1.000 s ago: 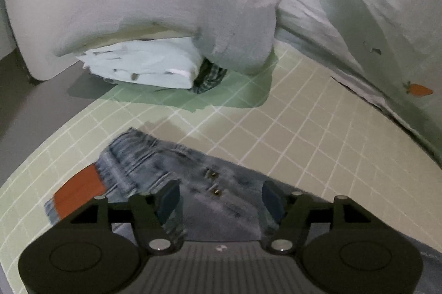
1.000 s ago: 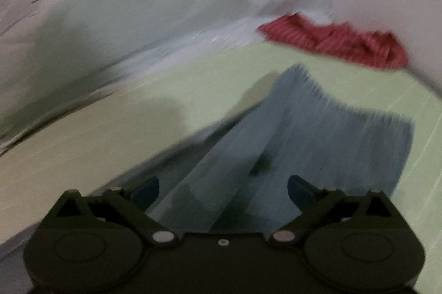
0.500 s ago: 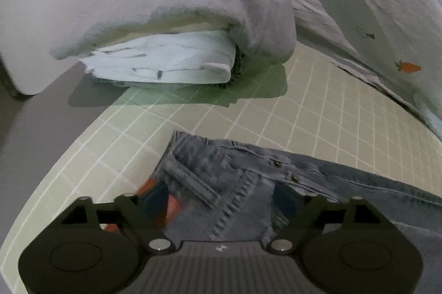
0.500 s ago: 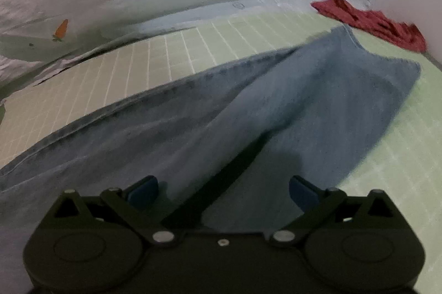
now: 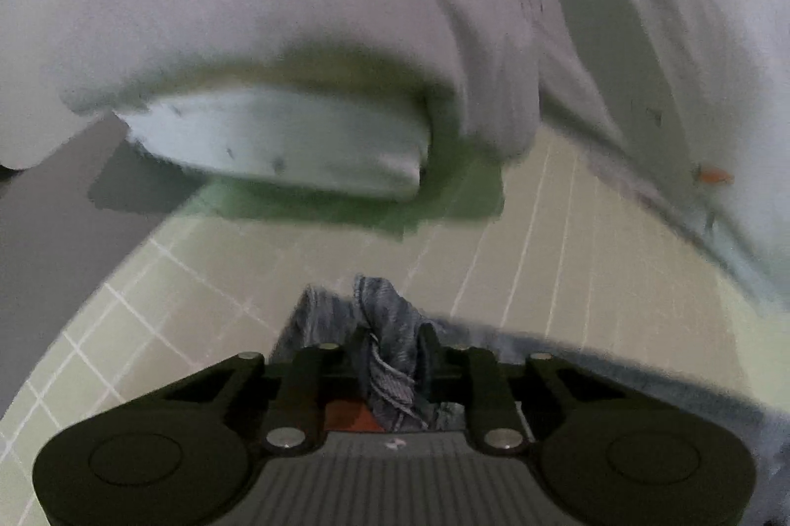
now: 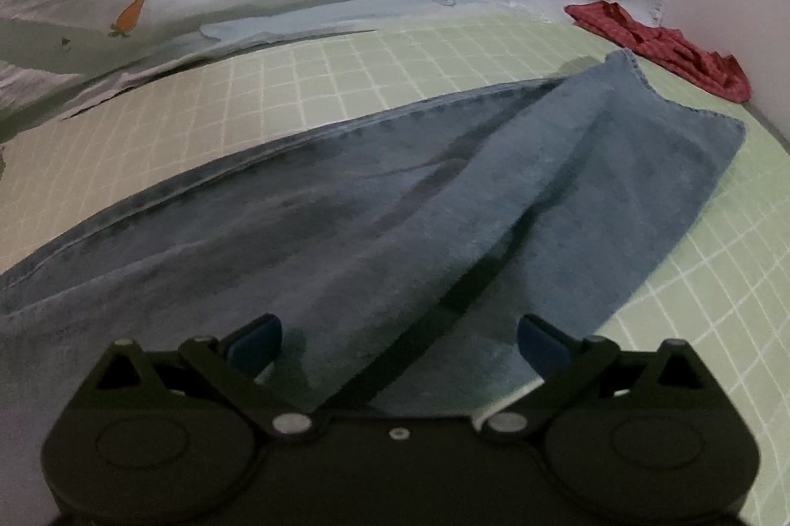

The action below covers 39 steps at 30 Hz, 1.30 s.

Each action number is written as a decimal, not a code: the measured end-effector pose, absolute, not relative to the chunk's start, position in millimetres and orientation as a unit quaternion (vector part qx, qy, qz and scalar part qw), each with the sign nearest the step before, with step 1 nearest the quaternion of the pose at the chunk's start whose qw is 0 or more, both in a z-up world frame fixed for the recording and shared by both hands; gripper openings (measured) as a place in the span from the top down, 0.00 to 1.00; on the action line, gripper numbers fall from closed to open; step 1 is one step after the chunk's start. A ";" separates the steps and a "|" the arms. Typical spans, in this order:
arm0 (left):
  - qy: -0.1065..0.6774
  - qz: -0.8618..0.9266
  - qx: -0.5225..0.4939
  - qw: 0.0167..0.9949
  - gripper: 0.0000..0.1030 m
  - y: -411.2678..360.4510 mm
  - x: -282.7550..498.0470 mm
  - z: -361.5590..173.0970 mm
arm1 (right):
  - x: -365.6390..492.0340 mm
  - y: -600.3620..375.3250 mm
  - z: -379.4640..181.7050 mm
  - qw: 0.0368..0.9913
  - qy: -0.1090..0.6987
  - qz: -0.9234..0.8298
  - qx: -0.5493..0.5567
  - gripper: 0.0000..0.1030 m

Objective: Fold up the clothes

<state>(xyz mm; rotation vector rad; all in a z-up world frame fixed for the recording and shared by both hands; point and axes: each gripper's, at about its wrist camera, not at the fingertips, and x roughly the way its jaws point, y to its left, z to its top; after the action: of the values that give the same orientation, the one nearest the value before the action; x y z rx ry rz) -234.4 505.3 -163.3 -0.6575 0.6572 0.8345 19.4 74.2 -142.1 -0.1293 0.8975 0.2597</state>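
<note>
Left wrist view: left gripper [image 5: 395, 353] jaws were closing, nearly together, with a bunched fold of the jeans [image 5: 390, 328] pinched between them. The denim rose from the green grid sheet [image 5: 543, 229]. Beyond lay a stack of folded clothes [image 5: 276, 141], blurred.

Right wrist view: right gripper [image 6: 399, 336] jaws stood wide apart, holding nothing. The jeans' legs [image 6: 444, 205] lay spread on the sheet, directly below and ahead of the jaws. A red garment [image 6: 661, 47] lay well apart, far right.
</note>
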 end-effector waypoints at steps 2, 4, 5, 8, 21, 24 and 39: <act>0.266 0.406 -0.327 0.811 0.80 507.9 -243.5 -149.0 | 22.9 79.4 -137.9 0.894 0.424 0.132 -0.070 0.00; 0.232 0.424 -0.343 0.806 0.80 511.8 -249.7 -142.3 | 26.8 84.5 -132.9 0.897 0.410 0.142 -0.080 0.00; 0.234 0.433 -0.344 0.799 0.80 515.7 -248.6 -147.2 | 29.4 86.6 -131.1 0.899 0.403 0.148 -0.086 0.00; 0.245 0.455 -0.357 0.778 0.79 525.0 -246.1 -163.4 | 42.4 93.4 -131.9 0.903 0.389 0.157 -0.097 0.00; 0.293 0.470 -0.384 0.738 0.73 541.5 -237.3 -200.9 | 121.2 127.1 -157.8 0.894 0.424 0.138 0.032 0.01; 0.295 0.473 -0.386 0.735 0.71 541.7 -237.7 -204.7 | 132.8 137.5 -164.2 0.897 0.423 0.117 0.043 0.06; 0.280 0.480 -0.373 0.743 0.78 538.0 -233.5 -186.1 | 131.5 132.2 -151.5 0.920 0.375 0.103 0.042 0.96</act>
<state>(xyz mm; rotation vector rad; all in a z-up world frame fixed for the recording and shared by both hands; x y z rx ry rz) -233.5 538.0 -186.1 -0.8171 0.6138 1.0525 131.5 132.2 -151.5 0.0866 0.7708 0.2109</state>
